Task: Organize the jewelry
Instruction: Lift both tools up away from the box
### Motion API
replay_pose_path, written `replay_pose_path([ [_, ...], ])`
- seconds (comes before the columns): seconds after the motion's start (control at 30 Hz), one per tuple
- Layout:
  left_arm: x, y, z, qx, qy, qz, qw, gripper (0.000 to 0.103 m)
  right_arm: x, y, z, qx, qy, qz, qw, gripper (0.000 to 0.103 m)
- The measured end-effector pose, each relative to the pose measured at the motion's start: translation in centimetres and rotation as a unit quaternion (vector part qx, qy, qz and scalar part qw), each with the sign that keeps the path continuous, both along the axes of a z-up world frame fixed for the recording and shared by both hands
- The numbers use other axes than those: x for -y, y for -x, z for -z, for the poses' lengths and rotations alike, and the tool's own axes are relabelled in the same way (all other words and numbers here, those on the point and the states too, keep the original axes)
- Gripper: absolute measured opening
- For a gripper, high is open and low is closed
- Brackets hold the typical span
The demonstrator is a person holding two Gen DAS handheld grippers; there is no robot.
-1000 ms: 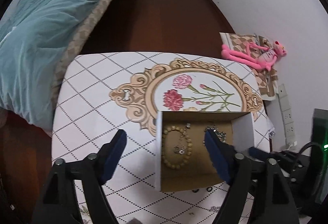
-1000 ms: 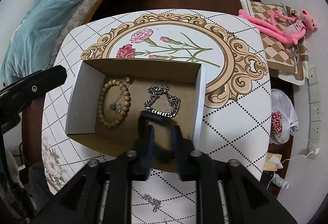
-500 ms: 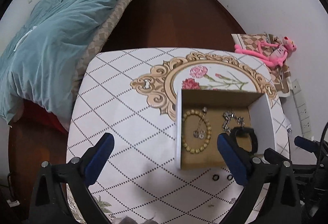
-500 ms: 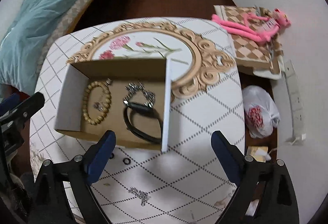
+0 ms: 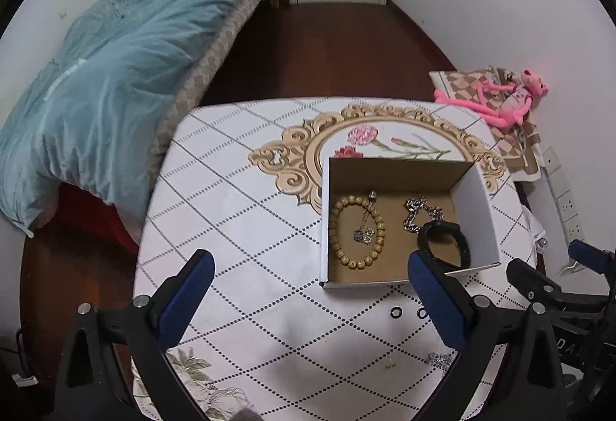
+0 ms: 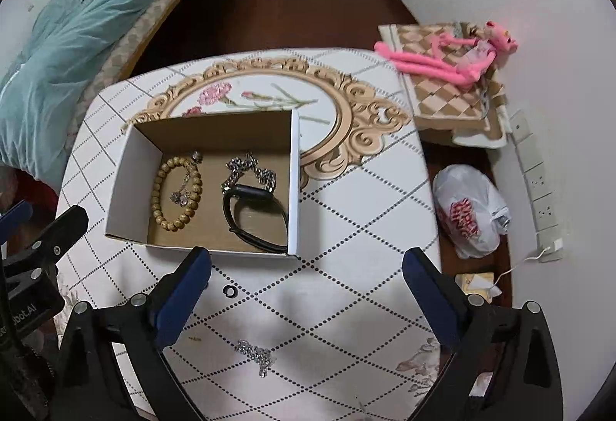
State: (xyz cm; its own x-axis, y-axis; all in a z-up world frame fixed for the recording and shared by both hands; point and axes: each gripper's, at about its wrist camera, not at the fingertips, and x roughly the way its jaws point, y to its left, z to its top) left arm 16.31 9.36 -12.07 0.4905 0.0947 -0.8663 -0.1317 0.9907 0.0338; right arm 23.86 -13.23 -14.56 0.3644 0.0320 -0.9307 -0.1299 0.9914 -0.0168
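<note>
— What can't you make out from here?

— My left finger covers part of the black band and one small ring.

— Anything else?

— The loose chain on my left view is half hidden, and the pendant is too small to read.

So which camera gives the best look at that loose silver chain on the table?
The right wrist view: the silver chain lies in full sight between the open fingers. The left wrist view catches only part of it, beside a gripper finger.

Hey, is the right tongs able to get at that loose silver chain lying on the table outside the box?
Probably yes: the right tongs are open, and the silver chain lies uncovered on the table just below them.
</note>
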Motion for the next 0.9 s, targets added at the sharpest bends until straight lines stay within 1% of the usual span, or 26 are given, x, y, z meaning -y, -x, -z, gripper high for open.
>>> replay_pose_path([
  [0.13,0.1,1.8,-2.0,0.028,-0.01,-0.003,0.9996,0.102,0.5,1.4,-2.2,0.032,0.004,0.006,0.999,0.101],
  [0.4,0.3,5.1,-5.5,0.064,-0.001,-0.003,0.998,0.102,1.1,5.1,-7.2,0.094,0.001,0.009,0.996,0.101],
  [0.53,0.5,6.6,-7.3,0.08,0.006,0.002,0.9968,0.102,1.2,6.6,-9.2,0.115,-0.005,0.01,0.993,0.101],
  [0.6,0.6,7.0,-7.7,0.083,0.007,0.002,0.9965,0.102,1.2,7.2,-9.8,0.119,-0.014,0.009,0.993,0.101],
  [0.7,0.3,7.5,-7.1,0.077,0.006,-0.004,0.997,0.102,1.4,7.8,-9.4,0.112,-0.023,0.011,0.993,0.101],
  [0.8,0.0,7.9,-4.3,0.05,-0.003,-0.012,0.9987,0.102,1.6,8.4,-7.0,0.085,-0.033,0.012,0.996,0.101],
  [0.83,-0.1,8.0,-3.1,0.039,-0.005,-0.013,0.9992,0.102,1.6,8.6,-5.8,0.073,-0.036,0.011,0.997,0.101],
  [0.9,-0.3,8.3,-0.9,0.013,-0.011,-0.016,0.9997,0.102,1.7,8.9,-2.4,0.038,-0.046,0.01,0.998,0.101],
])
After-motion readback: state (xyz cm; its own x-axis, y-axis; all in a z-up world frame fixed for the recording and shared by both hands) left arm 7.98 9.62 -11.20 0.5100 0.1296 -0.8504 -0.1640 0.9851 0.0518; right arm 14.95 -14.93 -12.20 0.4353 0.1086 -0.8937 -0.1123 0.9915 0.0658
